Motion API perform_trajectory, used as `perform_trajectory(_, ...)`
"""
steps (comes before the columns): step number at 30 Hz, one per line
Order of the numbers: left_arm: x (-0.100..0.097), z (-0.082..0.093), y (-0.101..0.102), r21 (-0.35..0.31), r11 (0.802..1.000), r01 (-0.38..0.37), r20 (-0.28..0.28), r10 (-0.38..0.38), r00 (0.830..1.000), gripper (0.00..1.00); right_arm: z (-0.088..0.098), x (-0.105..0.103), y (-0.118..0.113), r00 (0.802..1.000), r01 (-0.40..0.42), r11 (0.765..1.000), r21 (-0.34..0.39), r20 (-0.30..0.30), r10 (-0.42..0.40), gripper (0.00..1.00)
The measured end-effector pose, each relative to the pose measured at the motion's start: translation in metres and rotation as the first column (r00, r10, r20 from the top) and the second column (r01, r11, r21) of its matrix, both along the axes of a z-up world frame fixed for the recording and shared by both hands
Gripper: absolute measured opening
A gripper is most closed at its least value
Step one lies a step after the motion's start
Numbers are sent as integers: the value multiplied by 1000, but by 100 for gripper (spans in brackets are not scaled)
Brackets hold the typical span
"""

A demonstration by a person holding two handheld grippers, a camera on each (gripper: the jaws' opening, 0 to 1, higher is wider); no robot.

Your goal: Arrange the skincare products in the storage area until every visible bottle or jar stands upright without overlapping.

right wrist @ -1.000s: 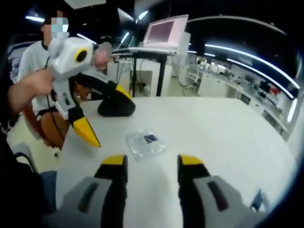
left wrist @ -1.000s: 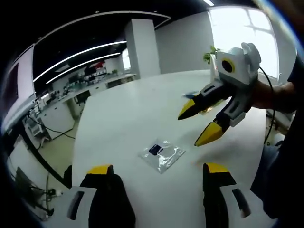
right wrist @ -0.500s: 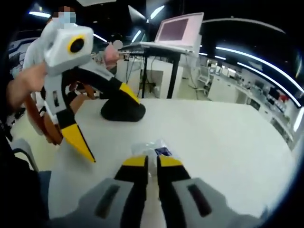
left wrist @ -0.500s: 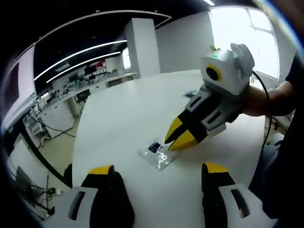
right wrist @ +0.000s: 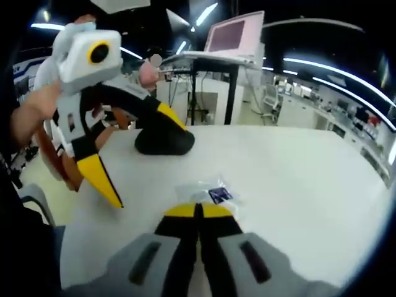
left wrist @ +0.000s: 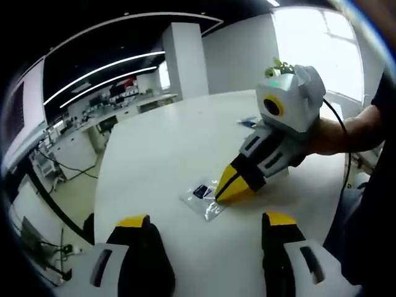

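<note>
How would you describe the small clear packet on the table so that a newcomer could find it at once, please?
On the big white round table, look near the edge closest to the person, just beyond the closed yellow tips of the right tongs. There lies a flat, clear plastic sachet with a small dark blue label. Its crinkly transparent film sets it apart from the black rounded object farther along the table.

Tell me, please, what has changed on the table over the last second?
The right gripper came down from above the table and shut on the clear sachet, at its near edge. The left gripper stayed open and apart; the sachet lies where it was.
</note>
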State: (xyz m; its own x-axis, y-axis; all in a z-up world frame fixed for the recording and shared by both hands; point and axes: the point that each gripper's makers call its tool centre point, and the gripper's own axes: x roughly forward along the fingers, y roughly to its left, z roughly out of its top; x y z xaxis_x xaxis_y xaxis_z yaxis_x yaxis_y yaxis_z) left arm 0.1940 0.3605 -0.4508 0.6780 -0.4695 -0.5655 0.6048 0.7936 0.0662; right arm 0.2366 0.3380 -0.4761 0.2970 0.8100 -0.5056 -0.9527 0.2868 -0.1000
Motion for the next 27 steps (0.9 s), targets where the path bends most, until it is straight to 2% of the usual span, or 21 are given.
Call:
perform_trajectory(9,1,0,-2,1,1000,8,-10,-8,1000,71,0,-3,-7,1000,-27,1000,-15,-14,27,0)
perform_trajectory(10,1,0,-3,1,1000,8,-10,-8,1000,71,0,-4,-7,999,-37,999,-24,-9,36,0)
perform_trajectory(12,1,1,-4,0,1000,10,-9,-10,1000,71,3,-3,-6,996,-70,996,-56,43,72,1)
perform_trajectory(14,3,1,-1,-2,1000,11,-6,-11,1000,71,14,1,-3,995,-51,999,-13,83,52,13)
perform_trajectory(16,3,1,1,-1,1000,8,-8,-8,1000,71,16,5,-3,993,-41,999,-31,106,44,26)
perform_trajectory(18,4,0,4,1,1000,7,-8,-7,1000,71,12,9,-4,990,-40,996,-75,133,49,27)
perform_trajectory(20,5,0,6,-1,1000,7,-9,-7,1000,71,10,11,-3,990,-43,996,-76,129,53,26)
perform_trajectory(24,6,-2,9,-2,1000,5,-12,-5,1000,71,8,17,-2,990,-26,996,-80,137,37,37)
perform_trajectory(27,5,-3,8,0,1000,6,-14,-6,1000,71,9,20,-2,990,-26,997,-77,136,37,39)
